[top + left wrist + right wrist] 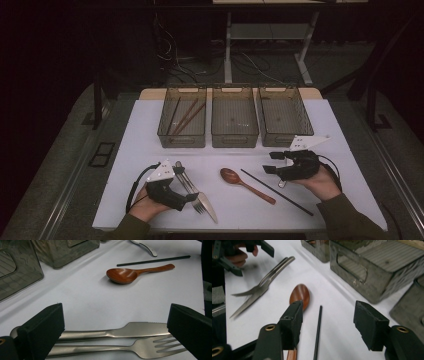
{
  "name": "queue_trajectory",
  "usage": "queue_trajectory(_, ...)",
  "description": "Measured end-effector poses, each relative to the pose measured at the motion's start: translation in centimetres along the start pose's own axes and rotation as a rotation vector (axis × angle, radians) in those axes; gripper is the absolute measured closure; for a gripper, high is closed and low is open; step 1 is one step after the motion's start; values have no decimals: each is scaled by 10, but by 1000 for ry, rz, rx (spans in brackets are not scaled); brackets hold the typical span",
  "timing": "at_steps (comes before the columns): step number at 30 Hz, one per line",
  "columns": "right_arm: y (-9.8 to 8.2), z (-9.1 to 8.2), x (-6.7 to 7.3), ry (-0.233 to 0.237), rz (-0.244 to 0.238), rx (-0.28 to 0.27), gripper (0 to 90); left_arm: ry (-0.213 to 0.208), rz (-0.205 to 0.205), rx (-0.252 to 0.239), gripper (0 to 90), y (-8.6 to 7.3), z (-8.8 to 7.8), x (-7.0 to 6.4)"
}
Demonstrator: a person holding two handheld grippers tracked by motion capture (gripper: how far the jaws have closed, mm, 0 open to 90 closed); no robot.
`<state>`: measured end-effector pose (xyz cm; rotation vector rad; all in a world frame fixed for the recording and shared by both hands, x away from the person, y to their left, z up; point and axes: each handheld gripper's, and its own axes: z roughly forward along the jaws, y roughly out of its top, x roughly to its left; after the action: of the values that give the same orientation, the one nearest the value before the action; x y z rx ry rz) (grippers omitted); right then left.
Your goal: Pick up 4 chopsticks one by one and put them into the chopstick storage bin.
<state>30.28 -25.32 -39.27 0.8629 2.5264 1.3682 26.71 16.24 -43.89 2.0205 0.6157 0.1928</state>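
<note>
high view shows a white table with 3 smoky plastic bins along the far edge; the left bin already holds 3 chopsticks, while the middle bin and right bin look bare, so this reads as sorting cutlery by kind. the right gripper hangs near the far end of the lone black chopstick, which lies on the table just beside the wooden spoon. in the right gripper view that chopstick runs up between the 2 black jaws, which stand apart with nothing pressed between them; they look lined up to take it, probably for the left bin with its mates. the spoon's bowl sits right by one jaw, so a careless closing could nudge it or catch it too.

the left gripper rests over the knife and fork at the near edge. in the left gripper view its jaws are spread wide, straddling the knife and fork without clamping either. the 2 pieces lie side by side, touching or nearly so, which would make lifting 1 alone fiddly. the spoon lies well beyond them.
</note>
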Motion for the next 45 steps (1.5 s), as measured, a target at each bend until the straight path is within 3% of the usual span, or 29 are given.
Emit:
queue_trajectory(15,-36,-19,5,-30,27,62,589,-4,6,7,5,0,1,-1)
queue_trajectory(26,-64,-22,12,-27,37,154,708,-7,7,12,5,0,2,-1)
queue_trajectory(39,-77,-21,18,-35,13,241,783,-8,7,12,5,0,3,-1)
queue_trajectory(45,-78,-19,18,-35,6,254,804,-10,9,13,5,0,3,-2)
